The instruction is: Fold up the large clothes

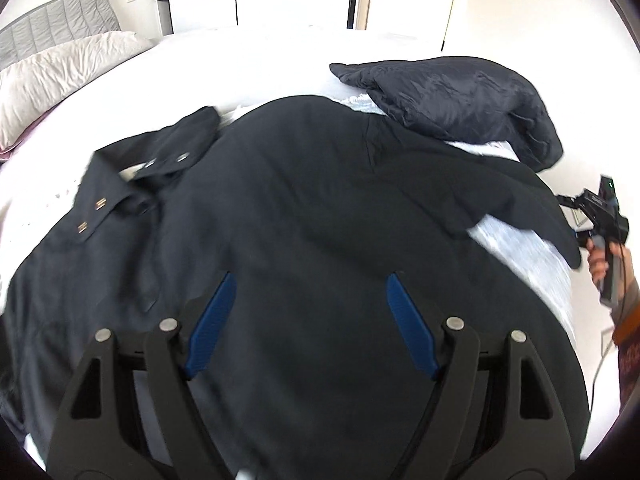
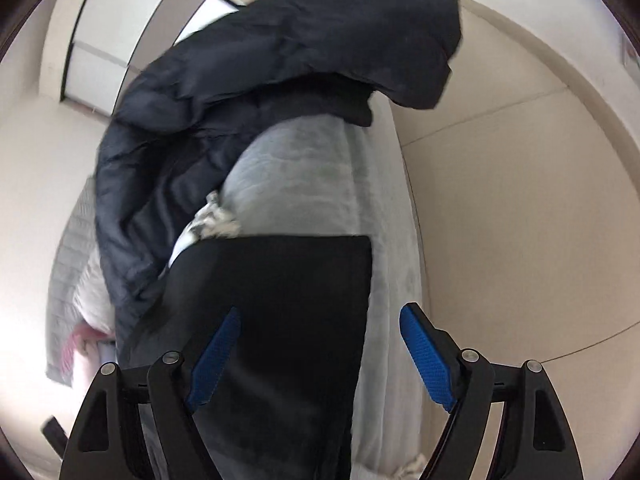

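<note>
One view shows coat (image 1: 320, 220) snaps, other (tilted) floor (image 2: 520, 200).

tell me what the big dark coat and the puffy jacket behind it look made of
Coat: looks like matte woven cloth, perhaps cotton or wool blend; flat, no sheen, with metal snaps.
Puffy jacket: looks like thin synthetic shell, probably nylon; faint sheen and fine crinkles.

Left gripper (image 1: 310, 322) and right gripper (image 2: 320, 354) are showing matte black frames, textured blue pads (image 1: 212, 326), silver pivot screws. Person's hand (image 1: 600, 262) is wearing an orange-cuffed brown sleeve (image 1: 628, 312); thin cable trailing below.
</note>
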A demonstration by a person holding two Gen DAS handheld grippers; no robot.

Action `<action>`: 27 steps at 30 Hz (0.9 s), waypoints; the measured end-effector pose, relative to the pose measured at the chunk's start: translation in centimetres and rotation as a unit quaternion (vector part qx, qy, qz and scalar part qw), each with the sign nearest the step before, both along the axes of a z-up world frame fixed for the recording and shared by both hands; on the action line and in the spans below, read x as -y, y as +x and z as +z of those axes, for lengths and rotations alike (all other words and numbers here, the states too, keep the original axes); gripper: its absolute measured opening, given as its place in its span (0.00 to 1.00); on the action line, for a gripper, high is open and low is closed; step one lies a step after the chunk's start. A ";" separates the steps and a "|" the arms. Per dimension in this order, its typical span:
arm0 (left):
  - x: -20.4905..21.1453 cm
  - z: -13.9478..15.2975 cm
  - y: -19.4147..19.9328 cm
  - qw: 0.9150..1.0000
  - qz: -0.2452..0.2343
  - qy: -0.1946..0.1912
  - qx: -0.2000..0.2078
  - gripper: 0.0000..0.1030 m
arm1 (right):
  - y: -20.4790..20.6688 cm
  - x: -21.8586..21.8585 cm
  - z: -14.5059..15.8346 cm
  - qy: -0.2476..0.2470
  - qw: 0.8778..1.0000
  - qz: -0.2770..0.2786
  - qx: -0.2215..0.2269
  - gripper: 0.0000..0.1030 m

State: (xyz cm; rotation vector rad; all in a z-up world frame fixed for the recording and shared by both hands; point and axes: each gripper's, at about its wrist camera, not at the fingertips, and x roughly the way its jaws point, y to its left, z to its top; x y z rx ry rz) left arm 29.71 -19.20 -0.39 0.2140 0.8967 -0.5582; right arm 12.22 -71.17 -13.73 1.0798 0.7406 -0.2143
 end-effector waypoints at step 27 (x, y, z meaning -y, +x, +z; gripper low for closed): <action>3.0 -3.6 11.0 0.971 0.153 -0.165 0.086 0.49 | -7.8 -26.7 39.7 -0.620 0.741 0.098 0.240 0.02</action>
